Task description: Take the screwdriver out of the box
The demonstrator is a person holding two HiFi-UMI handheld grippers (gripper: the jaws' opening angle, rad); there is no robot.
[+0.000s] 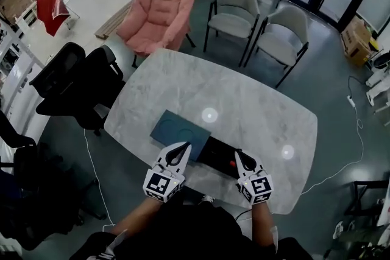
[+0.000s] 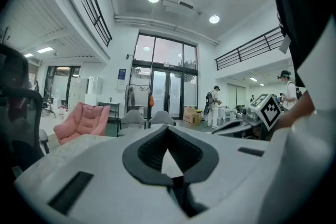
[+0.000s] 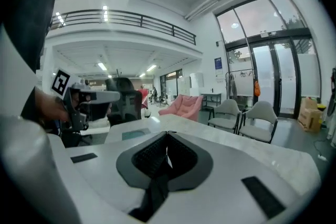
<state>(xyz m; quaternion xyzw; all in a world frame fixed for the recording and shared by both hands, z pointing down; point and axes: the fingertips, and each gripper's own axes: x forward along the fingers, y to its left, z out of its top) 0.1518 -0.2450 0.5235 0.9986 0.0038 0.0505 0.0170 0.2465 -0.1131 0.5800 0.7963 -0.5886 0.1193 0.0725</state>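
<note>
table (image 1: 262, 100) — chairs (image 1: 234, 15) beyond, box (image 1: 218, 154) perhaps open

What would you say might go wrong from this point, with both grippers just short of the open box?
1. The right gripper and the left gripper both have their jaws shut. Going in like that would shove the red part, probably the screwdriver's handle, rather than grip it.
2. The black box lies close to the table's near edge and nothing holds it, so a push might slide it toward the person.
</note>
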